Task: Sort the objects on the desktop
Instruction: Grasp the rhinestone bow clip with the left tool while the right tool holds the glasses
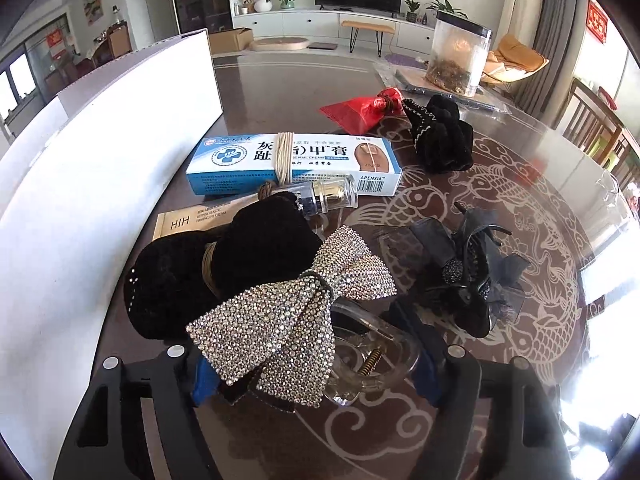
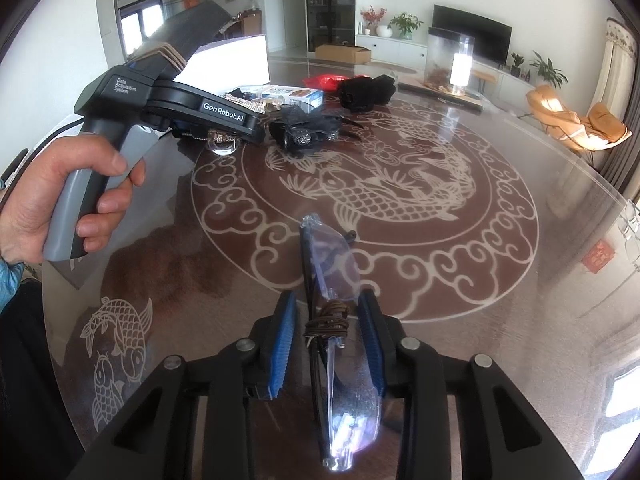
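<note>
In the left wrist view a rhinestone bow hair clip (image 1: pixel 296 312) with a clear claw lies on the glass table between the blue pads of my left gripper (image 1: pixel 312 376), which is open around it. Beside it lie a black velvet bow (image 1: pixel 208 272), a dark gauze claw clip (image 1: pixel 468 276), a blue ointment box (image 1: pixel 296 164), a small glass bottle (image 1: pixel 332 196), a black scrunchie (image 1: pixel 436 136) and a red bag (image 1: pixel 360 112). In the right wrist view my right gripper (image 2: pixel 326 340) is open around folded rimless glasses (image 2: pixel 332 300) bound with a brown band.
A white box (image 1: pixel 100 184) stands along the left. A clear container (image 1: pixel 460 56) stands at the table's far side. The left gripper's handle and hand (image 2: pixel 120 128) show at left in the right wrist view. The dragon-patterned glass table (image 2: pixel 400 184) spreads ahead.
</note>
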{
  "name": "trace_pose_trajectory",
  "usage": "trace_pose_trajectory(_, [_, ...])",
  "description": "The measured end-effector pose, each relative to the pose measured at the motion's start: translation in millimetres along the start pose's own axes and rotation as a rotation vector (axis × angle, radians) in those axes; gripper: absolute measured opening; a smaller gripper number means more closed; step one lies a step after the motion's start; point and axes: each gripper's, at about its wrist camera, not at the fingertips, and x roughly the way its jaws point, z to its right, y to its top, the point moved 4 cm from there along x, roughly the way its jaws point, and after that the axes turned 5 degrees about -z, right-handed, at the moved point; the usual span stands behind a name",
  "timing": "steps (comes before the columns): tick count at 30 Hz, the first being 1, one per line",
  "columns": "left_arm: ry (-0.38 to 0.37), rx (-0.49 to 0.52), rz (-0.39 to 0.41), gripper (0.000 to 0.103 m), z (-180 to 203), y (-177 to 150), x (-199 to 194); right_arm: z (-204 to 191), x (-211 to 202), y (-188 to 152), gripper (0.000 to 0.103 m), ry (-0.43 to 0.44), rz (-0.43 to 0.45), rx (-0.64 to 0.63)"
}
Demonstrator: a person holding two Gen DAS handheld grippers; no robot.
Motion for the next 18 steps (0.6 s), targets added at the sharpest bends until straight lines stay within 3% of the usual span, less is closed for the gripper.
trace_pose_trajectory(3, [-0.060,-0.053,0.000,0.074,-11.8,-21.4,-12.6,0.0,0.0,0.1,0.034,0.000,0.000,0.000])
trace_pose_trajectory(7, [-0.098,-0.005,-0.027,0.074,-7.6,-74.8,-42.0,-0.1,0.0,0.3,0.034,-0.002,0.000,-0.001])
trace_pose_trajectory(12, [-0.049,0.051,-0.010,0.075,7.3,-113.7,-57.7,0.7,0.3,0.5,0.034,-0.001,0.000,0.000])
trace_pose_trajectory(13, [-0.049,0.056,-0.009,0.077,8.5,-114.0,-57.5,0.9,0.4,0.5,0.035,0.003,0.000,0.000])
trace_pose_trajectory(16, [0.005,0.066,-0.017,0.099,10.7,-112.8,-47.8,-1.9,0.4,0.4,0.043,0.026,-0.001,-0.009])
trace_pose_trajectory(18, [0.008,0.043,-0.012,0.103,8.1,-111.3,-45.8,-5.3,0.8,-0.2,0.048,0.019,-0.004,-0.025])
